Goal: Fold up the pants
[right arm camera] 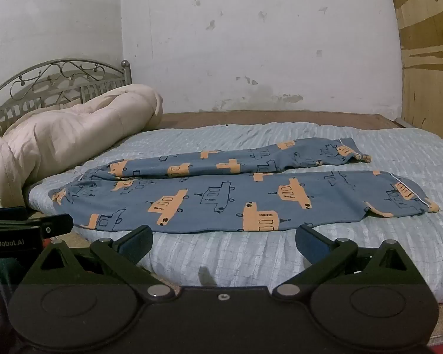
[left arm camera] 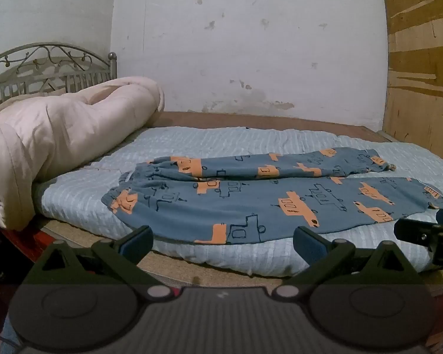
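Lying flat and unfolded across the pale blue mattress pad [left arm camera: 192, 141], waistband toward the rolled cream duvet [left arm camera: 59, 135]: blue pants [left arm camera: 251, 203] with orange vehicles; hovering just short of the near edge, spread wide and gripping nothing: left tool [left arm camera: 223, 243]; likewise right tool [right arm camera: 224, 242].

The right gripper [right arm camera: 224, 243] fills the bottom of the frame, its jaws spread wide with nothing between them. Just above it, blue pants [right arm camera: 230, 191] with orange vehicles lie flat across a pale blue mattress pad [right arm camera: 251, 259]. The left gripper [right arm camera: 54, 221] enters at lower left. A cream comforter [right arm camera: 68, 129] is bunched at upper left.
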